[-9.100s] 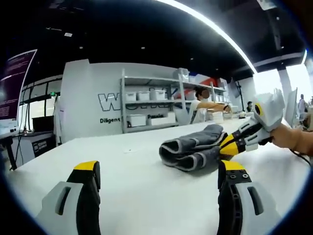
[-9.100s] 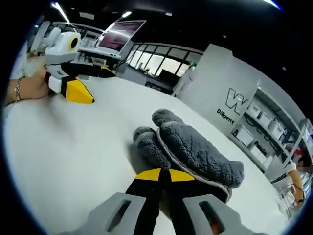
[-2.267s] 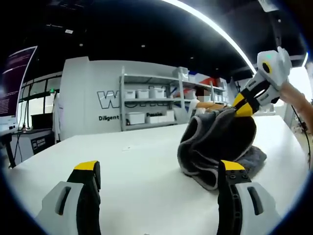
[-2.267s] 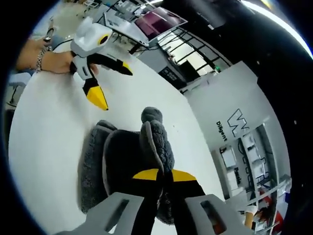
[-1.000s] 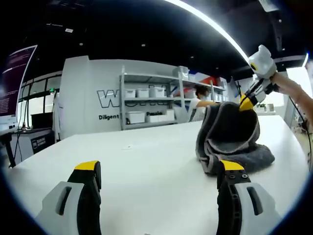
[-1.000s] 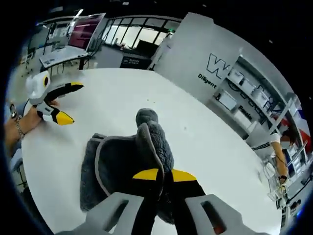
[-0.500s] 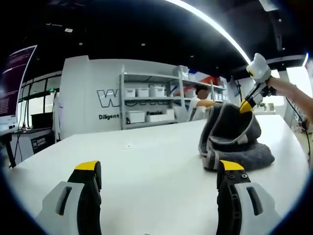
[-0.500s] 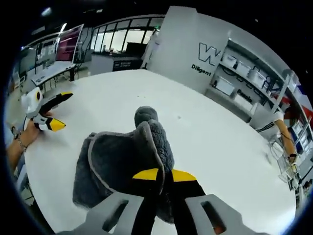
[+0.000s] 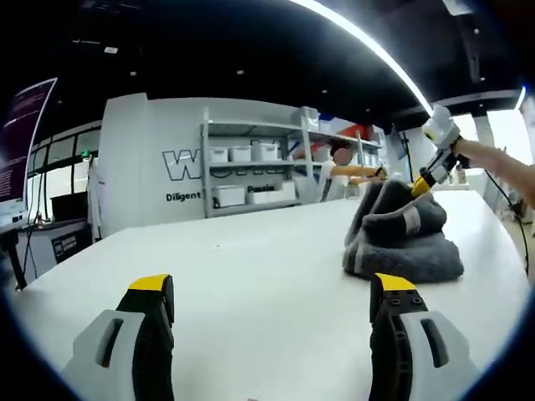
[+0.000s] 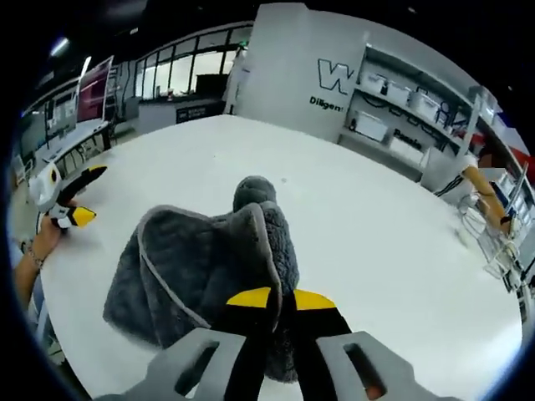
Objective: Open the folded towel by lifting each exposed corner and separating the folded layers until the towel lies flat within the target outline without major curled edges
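Grey towel on white table, partly unfolded, bunched, one layer spread flat toward left of right gripper view, pale edging along its border

Right gripper clenched on raised fold of towel, yellow tips pressed together with thick pile between them, fold standing up above rest of cloth

In left gripper view, towel sits toward far right part of table, lower layers stacked flat, upper part pulled up into a peak; right gripper pinching that peak, held by hand reaching in from right

Left gripper released, jaws wide apart, nothing between them, low over bare table, well apart from towel

In right gripper view, left gripper at far left near table edge, held in hand, away from towel

Background: shelves with bins against grey wall with lettering, person by shelves, screen at far left
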Demonstrator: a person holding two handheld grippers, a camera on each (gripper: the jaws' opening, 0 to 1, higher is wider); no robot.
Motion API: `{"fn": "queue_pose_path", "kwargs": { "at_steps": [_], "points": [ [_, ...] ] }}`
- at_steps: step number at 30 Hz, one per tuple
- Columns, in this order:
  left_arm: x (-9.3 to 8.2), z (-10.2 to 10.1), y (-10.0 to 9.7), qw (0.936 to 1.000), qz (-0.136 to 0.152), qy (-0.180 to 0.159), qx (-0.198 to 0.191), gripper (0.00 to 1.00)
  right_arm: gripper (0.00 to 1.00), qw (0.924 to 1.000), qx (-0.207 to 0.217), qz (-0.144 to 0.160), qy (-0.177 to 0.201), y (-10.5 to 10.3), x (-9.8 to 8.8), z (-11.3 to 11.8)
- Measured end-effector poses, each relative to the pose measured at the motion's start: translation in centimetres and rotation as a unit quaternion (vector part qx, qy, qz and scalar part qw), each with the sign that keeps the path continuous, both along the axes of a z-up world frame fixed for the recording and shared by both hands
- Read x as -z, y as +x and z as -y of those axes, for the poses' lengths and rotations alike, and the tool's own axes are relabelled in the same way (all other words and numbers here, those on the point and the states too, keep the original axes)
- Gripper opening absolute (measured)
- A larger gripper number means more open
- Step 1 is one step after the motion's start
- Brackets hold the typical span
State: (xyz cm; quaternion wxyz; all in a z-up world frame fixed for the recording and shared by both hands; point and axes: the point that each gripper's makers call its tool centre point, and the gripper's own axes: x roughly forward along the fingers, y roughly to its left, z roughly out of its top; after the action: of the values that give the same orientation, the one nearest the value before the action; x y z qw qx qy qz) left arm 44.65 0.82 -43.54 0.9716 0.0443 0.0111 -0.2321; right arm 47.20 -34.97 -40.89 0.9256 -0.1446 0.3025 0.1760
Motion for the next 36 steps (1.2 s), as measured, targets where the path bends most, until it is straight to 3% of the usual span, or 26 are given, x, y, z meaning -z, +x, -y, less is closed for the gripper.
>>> {"fn": "queue_pose_path", "kwargs": {
  "at_steps": [9, 13, 18, 36],
  "points": [
    [0.1, 0.0, -0.1, 1.0, -0.001, 0.003, -0.001, 0.96, 0.03, 0.9993, 0.016, -0.015, 0.03, -0.2, 0.9, 1.7],
    [0.2, 0.1, -0.2, 1.0, -0.002, 0.004, -0.001, 0.96, 0.03, 0.9974, 0.029, -0.03, 0.06, -0.1, 1.9, 2.8],
    [0.4, 0.1, -0.2, 1.0, -0.004, 0.009, -0.001, 0.96, 0.04, 0.996, 0.042, -0.044, 0.065, 0.1, 3.2, 4.1],
    [0.6, 0.0, 0.1, 0.9998, -0.007, 0.018, -0.001, 0.95, 0.04, 0.9895, 0.056, -0.084, 0.103, -0.5, 6.8, 4.9]
  ]
}}
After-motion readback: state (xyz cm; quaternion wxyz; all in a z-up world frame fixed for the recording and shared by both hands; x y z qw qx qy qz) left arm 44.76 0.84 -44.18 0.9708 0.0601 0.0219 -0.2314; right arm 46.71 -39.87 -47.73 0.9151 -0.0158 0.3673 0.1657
